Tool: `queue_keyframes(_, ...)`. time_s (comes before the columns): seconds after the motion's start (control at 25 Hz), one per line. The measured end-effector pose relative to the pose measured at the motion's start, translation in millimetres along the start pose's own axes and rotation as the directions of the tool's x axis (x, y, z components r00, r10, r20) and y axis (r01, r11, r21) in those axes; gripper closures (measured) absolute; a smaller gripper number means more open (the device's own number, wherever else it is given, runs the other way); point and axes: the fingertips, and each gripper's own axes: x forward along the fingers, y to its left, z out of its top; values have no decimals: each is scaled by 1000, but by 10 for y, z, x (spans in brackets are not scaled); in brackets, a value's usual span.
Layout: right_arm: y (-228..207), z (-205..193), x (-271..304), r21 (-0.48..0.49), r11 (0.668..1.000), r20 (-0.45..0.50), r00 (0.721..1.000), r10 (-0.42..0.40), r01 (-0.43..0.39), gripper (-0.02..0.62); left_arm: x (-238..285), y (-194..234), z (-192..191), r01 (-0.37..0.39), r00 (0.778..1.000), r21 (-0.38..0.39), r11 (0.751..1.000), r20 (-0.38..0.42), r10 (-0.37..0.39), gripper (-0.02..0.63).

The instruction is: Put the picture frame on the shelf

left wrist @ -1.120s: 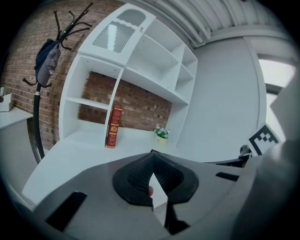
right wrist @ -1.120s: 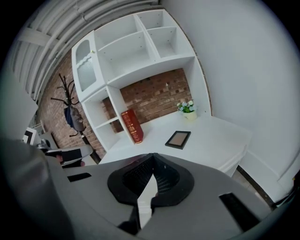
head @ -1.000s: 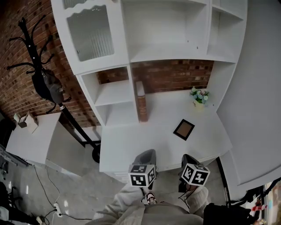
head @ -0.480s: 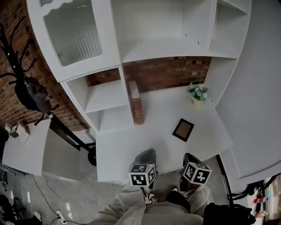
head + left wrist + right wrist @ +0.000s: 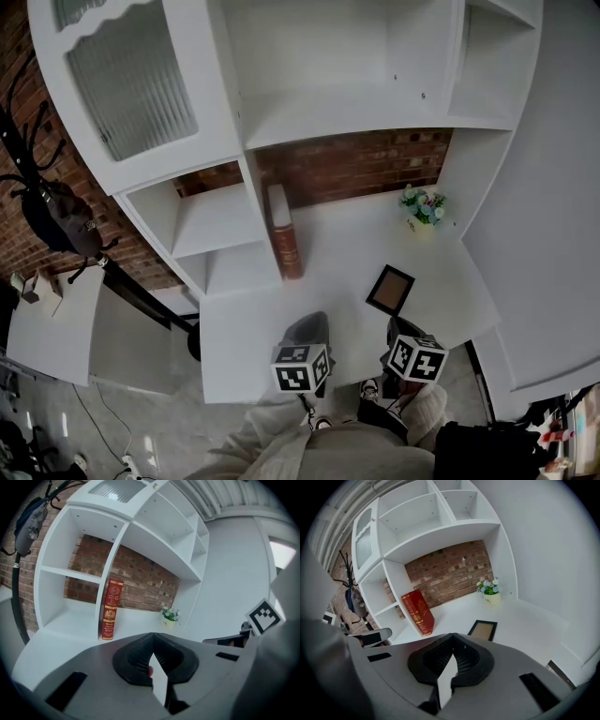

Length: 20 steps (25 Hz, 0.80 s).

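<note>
The picture frame (image 5: pixel 391 290) lies centre-right on the worktop (image 5: pixel 342 248), above the left gripper (image 5: pixel 312 323) and right gripper (image 5: pixel 397 327) (both closed, empty).

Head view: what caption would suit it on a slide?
The left gripper and right gripper poised above a white desk where a picture frame lies flat, near a red book and potted flowers.
</note>
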Motion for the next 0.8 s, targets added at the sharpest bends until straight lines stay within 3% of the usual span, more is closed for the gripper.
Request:
queue_keyframes(0.28, -211, 477, 296, 2, 1000, 32, 999, -4, 4, 571, 487, -118, 360, 18, 1000, 26, 999, 25, -19, 598)
queue_keyframes(0.48, -462, 588, 451, 25, 999, 23, 999, -28, 28, 572, 767, -185, 403, 27, 1000, 39, 999, 4, -27, 598)
queue_keyframes(0.8, -878, 397, 695, 96, 992, -47, 996, -78, 82, 572, 1205, -247, 69, 45, 991, 34, 998, -130, -40, 598)
